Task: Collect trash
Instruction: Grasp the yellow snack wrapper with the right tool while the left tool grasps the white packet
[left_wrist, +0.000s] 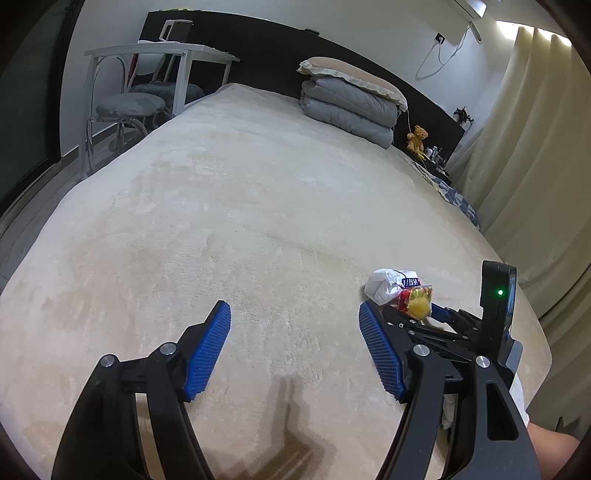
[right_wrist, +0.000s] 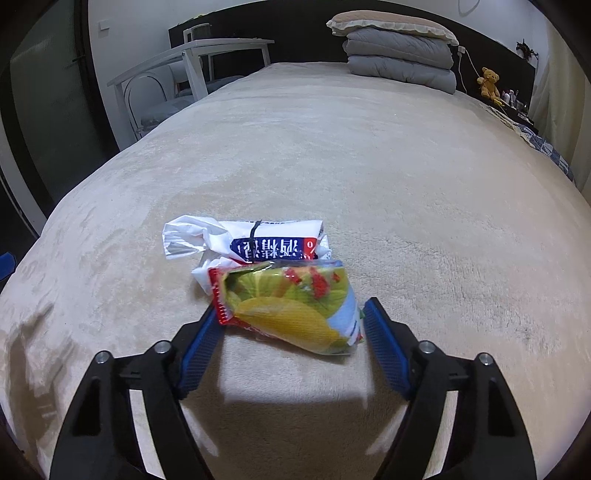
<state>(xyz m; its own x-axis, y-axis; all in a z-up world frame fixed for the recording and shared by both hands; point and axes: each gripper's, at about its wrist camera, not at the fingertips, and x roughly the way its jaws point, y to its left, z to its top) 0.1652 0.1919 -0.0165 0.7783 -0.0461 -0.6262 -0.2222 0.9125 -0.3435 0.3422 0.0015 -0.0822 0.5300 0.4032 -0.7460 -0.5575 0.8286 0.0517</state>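
The right tool (right_wrist: 291, 321) has its blue pads pressed against both ends of a yellow snack packet (right_wrist: 295, 306), which lies low on the beige bed cover (right_wrist: 369, 166). Touching the packet's far side is a crumpled white wrapper (right_wrist: 243, 243). The left tool (left_wrist: 293, 325) stands apart over bare cover, gripping nothing. Farther off, folded grey quilts (right_wrist: 400, 61) sit under a pillow (right_wrist: 391, 22).

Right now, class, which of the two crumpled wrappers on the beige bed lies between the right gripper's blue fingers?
The yellow-and-red crisp packet; the white wrapper with blue lettering lies beyond it.
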